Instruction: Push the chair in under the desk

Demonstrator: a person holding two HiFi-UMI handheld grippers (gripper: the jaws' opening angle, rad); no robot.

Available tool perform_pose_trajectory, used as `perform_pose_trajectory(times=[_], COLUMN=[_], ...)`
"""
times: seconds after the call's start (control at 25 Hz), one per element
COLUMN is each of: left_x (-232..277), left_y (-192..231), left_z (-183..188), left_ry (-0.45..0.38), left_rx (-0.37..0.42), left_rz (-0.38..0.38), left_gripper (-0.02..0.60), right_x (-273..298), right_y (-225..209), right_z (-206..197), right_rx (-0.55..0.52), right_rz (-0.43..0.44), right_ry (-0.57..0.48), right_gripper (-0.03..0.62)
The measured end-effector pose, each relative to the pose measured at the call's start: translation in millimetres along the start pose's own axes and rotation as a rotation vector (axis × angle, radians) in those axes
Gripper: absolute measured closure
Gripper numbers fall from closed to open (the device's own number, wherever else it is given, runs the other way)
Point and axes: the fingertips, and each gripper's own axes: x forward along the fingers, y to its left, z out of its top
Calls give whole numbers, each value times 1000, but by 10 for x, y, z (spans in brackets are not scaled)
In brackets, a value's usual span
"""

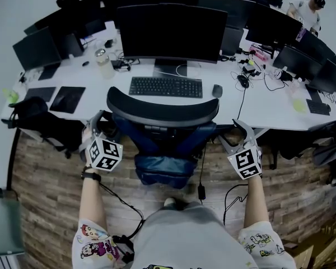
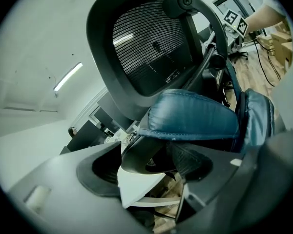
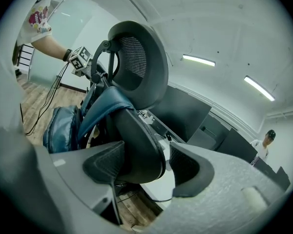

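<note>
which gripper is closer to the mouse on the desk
Right. The right gripper is beside the chair, just short of the mouse; the left gripper is across the chair, on its far side.

An open-plan office: a long white worktop (image 1: 263, 108) carries rows of monitors (image 1: 171, 32), a keyboard (image 1: 165, 87) and mouse (image 1: 217, 91), with a mesh chair (image 1: 162, 111) and strip lights (image 3: 198, 60) overhead

The white desk (image 1: 257, 114) holds a black keyboard (image 1: 166, 87), a mouse (image 1: 217, 91) and a big monitor (image 1: 171, 32). The chair (image 1: 162, 110) stands on the wooden floor (image 1: 50, 189).
</note>
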Motion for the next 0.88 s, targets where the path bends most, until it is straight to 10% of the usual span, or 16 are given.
perform_pose_trajectory(times=[0.88], left_x=[-641], left_y=[-165], left_z=[24], left_ry=[-24], left_rx=[-35], left_rz=[50], left_gripper=[262], right_x=[-446], right_y=[203], right_z=[261], right_rx=[53], right_rz=[-9], right_ry=[-102], right_gripper=[307])
